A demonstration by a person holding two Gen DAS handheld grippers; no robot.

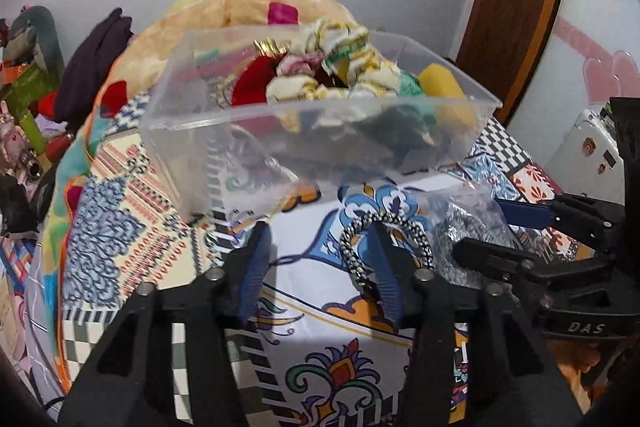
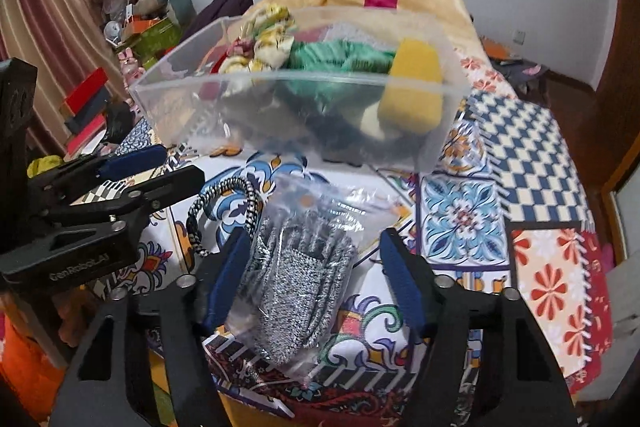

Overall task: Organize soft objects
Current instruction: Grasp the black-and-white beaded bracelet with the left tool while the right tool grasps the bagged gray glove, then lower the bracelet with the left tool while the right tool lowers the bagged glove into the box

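A clear plastic bin (image 1: pixel 192 125) (image 2: pixel 176 107) stands on the patterned bedspread, holding scrunchies, red and green cloth and a yellow sponge (image 1: pixel 442 83) (image 2: pixel 412 87). My left gripper (image 1: pixel 318 247) is open; its right finger is threaded through a black-and-white braided hair band (image 1: pixel 352 251) (image 2: pixel 224 195) lying on the bed. My right gripper (image 2: pixel 314 259) is open around a clear bag of grey knit gloves (image 2: pixel 296 287) (image 1: pixel 468 223), just in front of the bin.
The bedspread (image 2: pixel 532 267) extends to the right. A beige blanket (image 1: pixel 240 7) is heaped behind the bin. Cluttered boxes and toys (image 2: pixel 140 31) stand at the far left. A brown wooden door frame (image 1: pixel 516 7) is at the right.
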